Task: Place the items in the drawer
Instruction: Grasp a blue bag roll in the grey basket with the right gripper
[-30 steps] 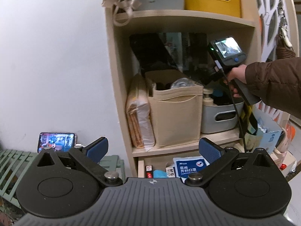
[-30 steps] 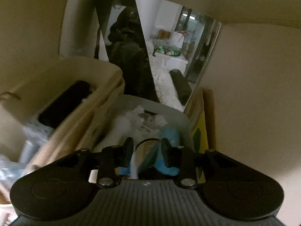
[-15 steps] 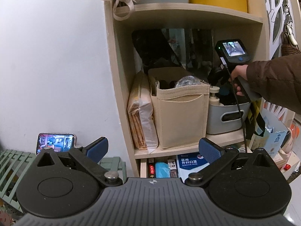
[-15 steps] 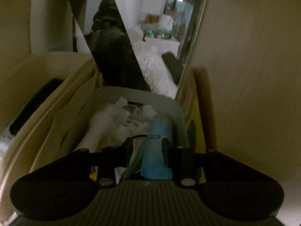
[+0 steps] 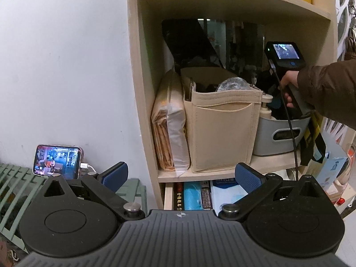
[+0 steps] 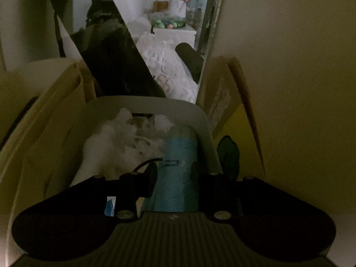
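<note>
A light blue roll (image 6: pixel 180 146) lies in the grey bin (image 6: pixel 144 102) on the middle shelf, beside crumpled white stuff (image 6: pixel 115 138). My right gripper (image 6: pixel 174 175) reaches down into that bin. Its jaws are opening, and the roll sits between the two fingers, close to both pads. In the left wrist view a sleeved hand (image 5: pixel 289 82) holds that gripper over the grey bin (image 5: pixel 280 138). My left gripper (image 5: pixel 181 174) hangs open and empty in front of the shelf unit. Below the shelf the drawer (image 5: pixel 168 195) stands pulled out, holding a blue pack, a mask packet and boxes.
A beige felt organiser (image 5: pixel 220 133) and a bagged stack of paper (image 5: pixel 169 129) fill the shelf left of the bin. A mirror leans at the back. A phone (image 5: pixel 56 160) stands on a green rack at lower left. Bags hang at the right.
My right gripper has pushed deeper into the grey bin, and the blue roll now sits between its fingers. The left gripper has drifted closer to the shelf, showing more of the drawer.
</note>
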`<state>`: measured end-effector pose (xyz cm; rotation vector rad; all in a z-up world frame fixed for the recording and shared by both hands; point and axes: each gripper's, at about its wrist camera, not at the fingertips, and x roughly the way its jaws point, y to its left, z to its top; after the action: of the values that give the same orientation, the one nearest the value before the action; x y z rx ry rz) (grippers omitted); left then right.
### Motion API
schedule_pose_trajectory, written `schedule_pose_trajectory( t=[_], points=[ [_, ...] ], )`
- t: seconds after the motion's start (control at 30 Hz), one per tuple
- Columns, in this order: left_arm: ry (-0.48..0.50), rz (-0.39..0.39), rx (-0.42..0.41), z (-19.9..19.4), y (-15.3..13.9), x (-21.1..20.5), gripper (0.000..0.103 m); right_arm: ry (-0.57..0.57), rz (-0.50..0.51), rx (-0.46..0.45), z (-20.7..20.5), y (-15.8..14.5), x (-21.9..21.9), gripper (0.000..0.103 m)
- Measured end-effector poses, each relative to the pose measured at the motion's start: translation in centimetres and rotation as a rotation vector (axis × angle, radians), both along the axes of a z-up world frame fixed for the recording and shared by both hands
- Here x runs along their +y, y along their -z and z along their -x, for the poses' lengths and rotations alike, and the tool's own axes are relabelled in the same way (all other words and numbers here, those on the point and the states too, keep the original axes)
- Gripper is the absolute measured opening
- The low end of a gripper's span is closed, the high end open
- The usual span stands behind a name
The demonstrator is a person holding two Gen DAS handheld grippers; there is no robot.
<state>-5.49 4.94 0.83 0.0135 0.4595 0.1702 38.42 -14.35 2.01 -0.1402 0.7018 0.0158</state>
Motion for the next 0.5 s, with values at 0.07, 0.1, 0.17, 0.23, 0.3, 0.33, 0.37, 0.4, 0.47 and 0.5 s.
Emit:
schedule_pose_trajectory(
  t=[0.07,0.1,0.17,0.23,0.3,0.33,0.37,0.4,0.47,0.5],
  points=[
    [-0.002,0.003,-0.001,-0.1,0.0,0.1,0.103,-0.006,0.022,0.021,-0.4,0.3,0.3,0.046],
    [-0.003,0.004,-0.002,-0.1,0.0,0.1,0.103,-0.001,0.040,0.024,-0.6,0.5,0.5,0.046],
    [-0.006,0.001,-0.005,-0.1,0.0,0.1,0.103,0.004,0.072,0.031,-1.0,0.8,1.0,0.050],
    [-0.009,0.001,-0.004,-0.1,0.0,0.2,0.103,-0.004,0.098,0.046,-1.3,1.3,1.6,0.057],
    [-0.012,0.001,-0.003,-0.1,-0.1,0.3,0.103,-0.010,0.141,0.062,-1.5,1.7,2.3,0.066],
    [-0.014,0.000,-0.004,-0.1,-0.1,0.3,0.103,-0.008,0.168,0.069,-1.5,1.9,2.6,0.066],
    [-0.016,-0.002,-0.006,0.0,-0.1,0.3,0.103,-0.004,0.164,0.073,-1.5,2.0,2.6,0.064],
    [-0.017,-0.002,-0.007,0.0,-0.1,0.3,0.103,0.013,0.133,0.088,-1.6,2.0,2.2,0.055],
    [-0.017,0.001,-0.009,0.1,-0.2,0.3,0.103,0.036,0.057,0.121,-1.6,2.0,1.2,0.048],
    [-0.015,0.001,-0.011,0.1,-0.2,0.3,0.103,0.042,0.036,0.123,-1.5,2.0,0.8,0.047]
  ],
)
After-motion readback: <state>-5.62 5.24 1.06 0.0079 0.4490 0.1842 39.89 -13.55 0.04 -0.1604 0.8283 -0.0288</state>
